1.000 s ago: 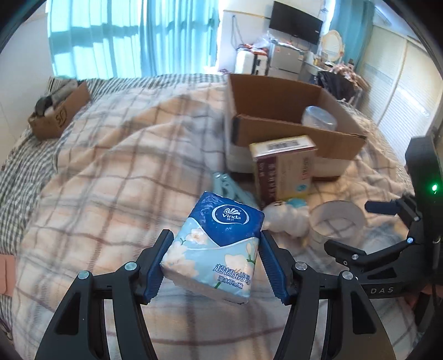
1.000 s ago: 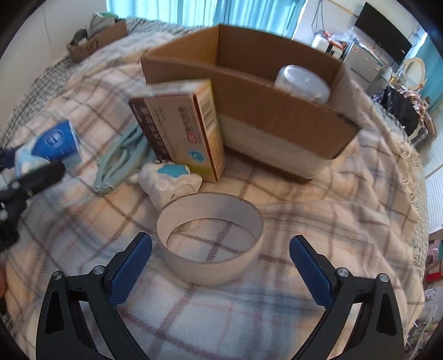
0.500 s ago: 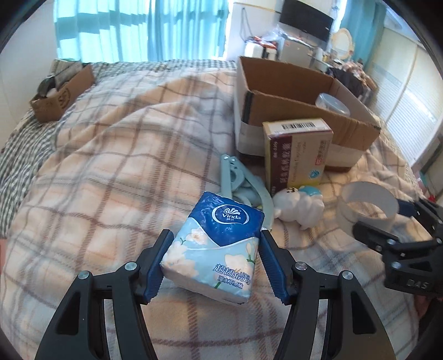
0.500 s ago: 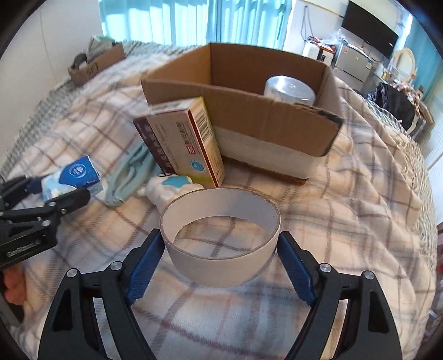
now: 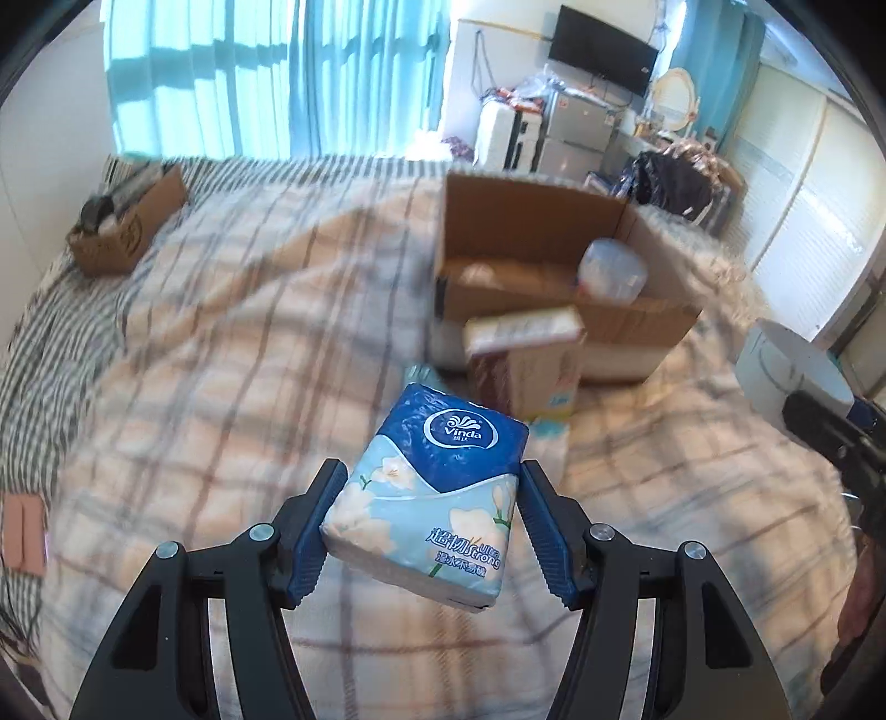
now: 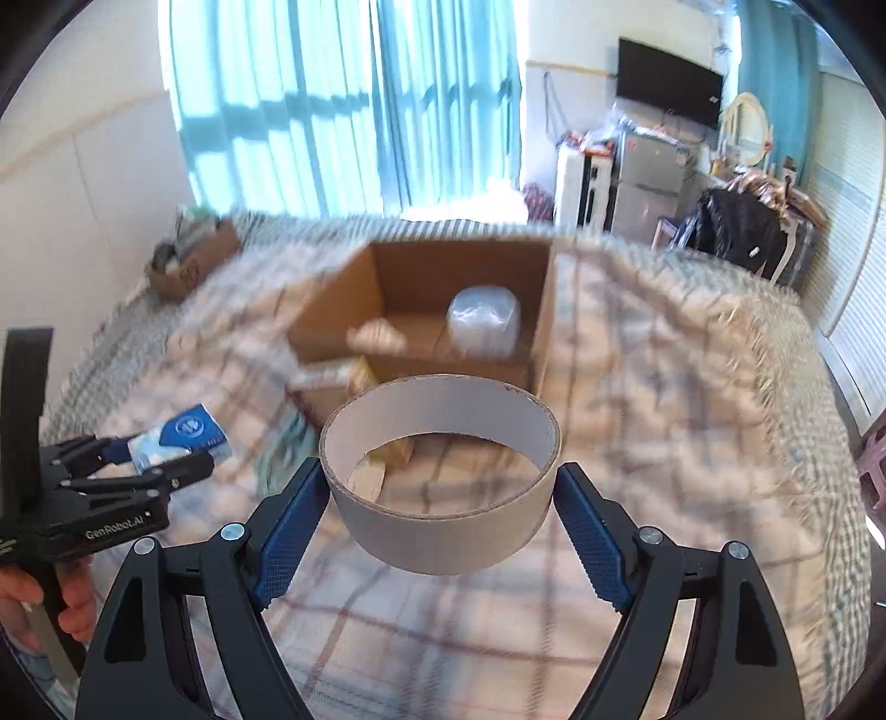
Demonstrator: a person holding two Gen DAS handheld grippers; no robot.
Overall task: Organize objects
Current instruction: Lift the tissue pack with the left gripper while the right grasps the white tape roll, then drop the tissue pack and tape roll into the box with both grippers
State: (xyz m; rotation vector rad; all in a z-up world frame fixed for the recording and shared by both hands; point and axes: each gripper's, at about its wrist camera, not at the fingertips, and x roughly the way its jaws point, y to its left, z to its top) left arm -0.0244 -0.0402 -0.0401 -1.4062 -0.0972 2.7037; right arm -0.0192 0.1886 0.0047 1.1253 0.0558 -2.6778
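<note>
Tissues, a blue pack (image 5: 437, 487), sit clamped in the left gripper (image 5: 429, 523) above the plaid bed (image 5: 221, 387); the right gripper (image 6: 440, 518) grips a cardboard ring (image 6: 443, 498) short of the open carton (image 6: 465, 277).

A home bedroom; a bed (image 5: 232, 343) under a plaid blanket fills the middle; beyond the bed hang teal curtains (image 5: 277, 77) over a bright window; right of them a wall-mounted television (image 5: 603, 47) and a round mirror (image 5: 676, 94).
</note>
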